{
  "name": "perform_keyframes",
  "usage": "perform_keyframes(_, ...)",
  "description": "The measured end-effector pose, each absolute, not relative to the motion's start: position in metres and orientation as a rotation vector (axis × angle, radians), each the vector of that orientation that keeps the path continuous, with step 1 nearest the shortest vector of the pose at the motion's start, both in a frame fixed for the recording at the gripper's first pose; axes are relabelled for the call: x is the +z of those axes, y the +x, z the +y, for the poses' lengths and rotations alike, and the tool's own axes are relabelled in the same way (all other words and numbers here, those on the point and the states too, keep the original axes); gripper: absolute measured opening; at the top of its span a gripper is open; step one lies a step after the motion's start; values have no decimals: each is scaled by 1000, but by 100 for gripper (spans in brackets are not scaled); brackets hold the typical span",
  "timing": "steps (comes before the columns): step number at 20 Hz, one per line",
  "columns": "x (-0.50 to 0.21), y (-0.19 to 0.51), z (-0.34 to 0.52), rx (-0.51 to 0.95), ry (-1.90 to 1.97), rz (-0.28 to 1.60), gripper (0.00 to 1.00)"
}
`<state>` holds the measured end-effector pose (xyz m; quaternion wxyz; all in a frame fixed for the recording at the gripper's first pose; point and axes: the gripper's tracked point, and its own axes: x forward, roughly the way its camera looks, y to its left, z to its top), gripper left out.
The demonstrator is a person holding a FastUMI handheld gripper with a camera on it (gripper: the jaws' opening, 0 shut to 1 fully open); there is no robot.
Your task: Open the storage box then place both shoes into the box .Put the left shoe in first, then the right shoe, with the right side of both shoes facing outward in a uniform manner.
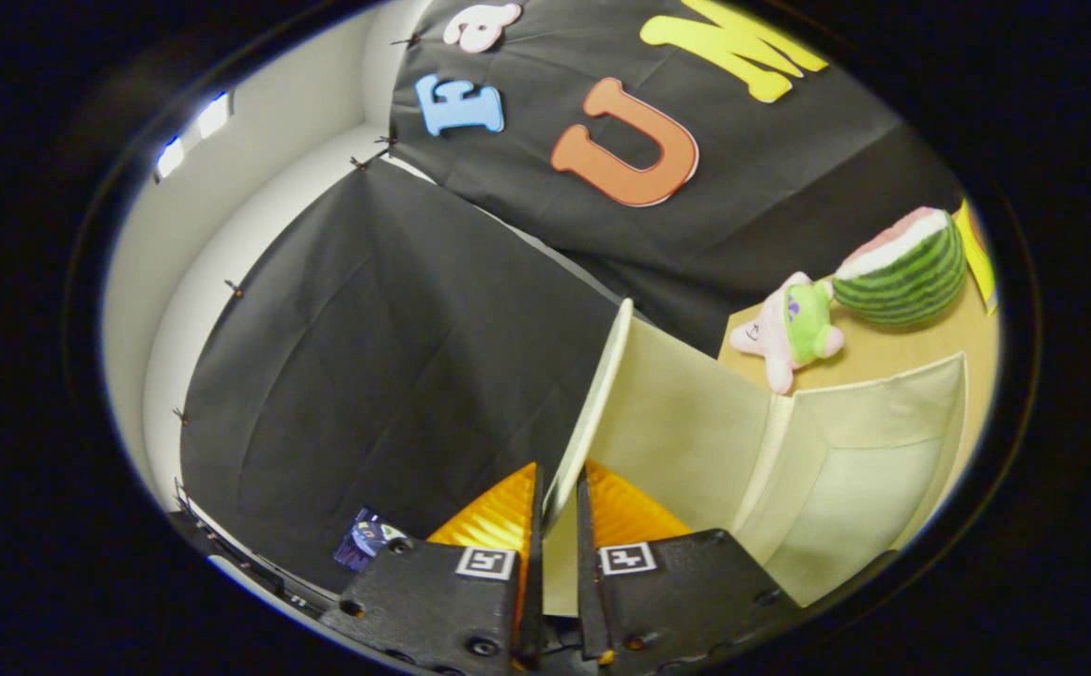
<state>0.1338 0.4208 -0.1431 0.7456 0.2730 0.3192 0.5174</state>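
My gripper (560,498) is shut on the lid (668,413) of the cream storage box, with the lid's thin edge pinched between both fingers. The lid stands raised and tilted, running up and away from the fingertips. To its right the box (874,469) shows its cream fabric walls and open inside. No shoe is in sight.
Beyond the box, on the wooden tabletop (902,347), lie a pink and green plush toy (794,329) and a watermelon-slice plush (902,268). Black cloth walls close in behind and to the left. A small dark card (367,540) lies low at the left.
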Motion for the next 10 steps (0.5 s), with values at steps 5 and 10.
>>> perform_keyframes(5,-153,107,420,1162,440,676,94)
perform_keyframes(10,-170,106,376,1075,369,713,100)
